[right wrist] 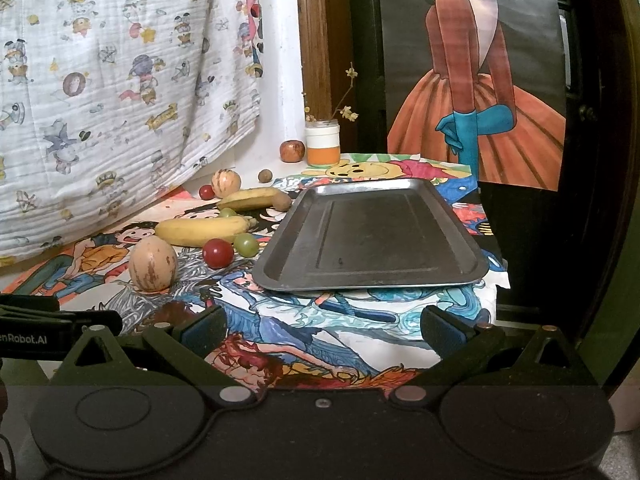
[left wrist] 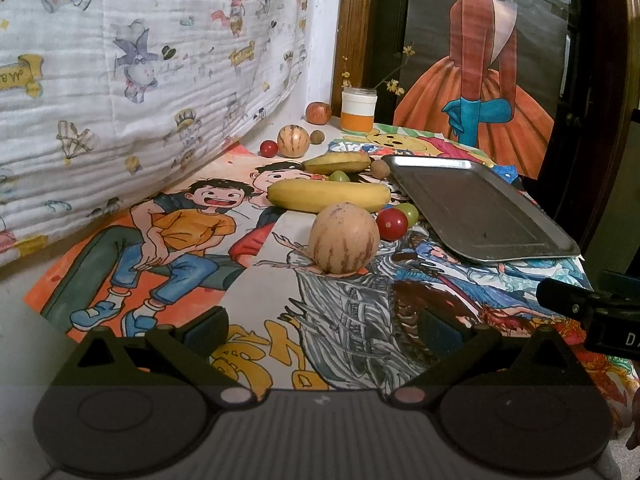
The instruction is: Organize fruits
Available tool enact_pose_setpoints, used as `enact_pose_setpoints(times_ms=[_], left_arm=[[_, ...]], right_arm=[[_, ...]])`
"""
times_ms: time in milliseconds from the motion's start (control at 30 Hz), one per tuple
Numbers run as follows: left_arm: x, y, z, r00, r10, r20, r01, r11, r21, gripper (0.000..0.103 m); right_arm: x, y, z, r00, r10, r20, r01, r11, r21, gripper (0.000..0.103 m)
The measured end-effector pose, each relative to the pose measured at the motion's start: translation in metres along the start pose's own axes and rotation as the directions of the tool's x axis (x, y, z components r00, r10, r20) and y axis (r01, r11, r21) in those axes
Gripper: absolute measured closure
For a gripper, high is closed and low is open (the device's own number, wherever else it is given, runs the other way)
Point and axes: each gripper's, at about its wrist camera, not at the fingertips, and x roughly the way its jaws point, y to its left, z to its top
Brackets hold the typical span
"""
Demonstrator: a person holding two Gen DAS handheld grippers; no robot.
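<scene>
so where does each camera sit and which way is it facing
Left wrist: on the left tongs, low over the table, facing the near striped melon and bananas; its open fingers show, and the right tongs' tip at right.
Right wrist: on the right tongs, facing the metal tray; its open fingers show, the left tongs at left.
Shared: both see melon, tray and orange jar.

A bare metal tray (right wrist: 368, 236) lies flat on the cartoon-printed cloth. Left of it are two striped tan melons (right wrist: 153, 265) (right wrist: 225, 183), two bananas (right wrist: 204, 231) (right wrist: 252, 199), red (right wrist: 218, 253) and green tomatoes (right wrist: 245, 244), and an apple (right wrist: 291, 151) at the back.
</scene>
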Motion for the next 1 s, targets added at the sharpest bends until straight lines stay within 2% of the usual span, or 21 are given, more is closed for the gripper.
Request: enact_pose_setpoints(times_ms=[1000], left_arm=[[0.0003,0.0008,-0.0003,1.0,0.004,-0.007,-0.004,1.0,-0.01,0.0]], right_arm=[[-0.0001,0.0018,-0.0004,1.0,0.002,-0.003,-0.002,1.0,0.001,0.0]])
